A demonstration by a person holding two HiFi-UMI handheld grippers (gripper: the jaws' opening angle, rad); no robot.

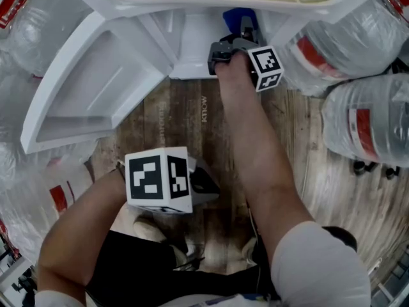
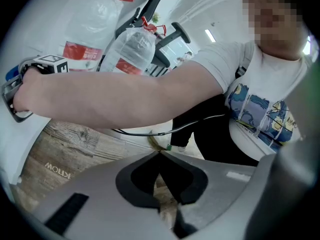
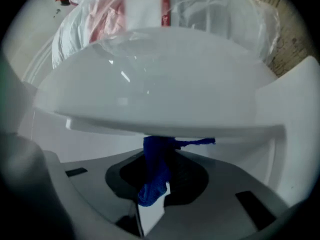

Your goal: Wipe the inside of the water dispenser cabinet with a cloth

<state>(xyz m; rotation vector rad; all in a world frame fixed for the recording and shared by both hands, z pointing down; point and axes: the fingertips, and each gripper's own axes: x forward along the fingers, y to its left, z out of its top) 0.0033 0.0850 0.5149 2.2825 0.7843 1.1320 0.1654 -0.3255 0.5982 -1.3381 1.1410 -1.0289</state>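
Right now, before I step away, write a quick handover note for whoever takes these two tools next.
Right tool: shut on the blue cloth, reaching inside the open water dispenser cabinet.
Left tool: shut, empty, held back above the wood floor.
The cabinet door hangs open on the left.
Done: cloth gripped and in the cabinet; how much is wiped cannot be told.
Left: wipe the inner walls, then pull out.

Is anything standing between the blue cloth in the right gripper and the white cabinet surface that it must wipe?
Nothing visible does. The right gripper is shut on the blue cloth, whose upper end appears to touch the white cabinet surface. The cabinet door stands open at the left, out of the way.
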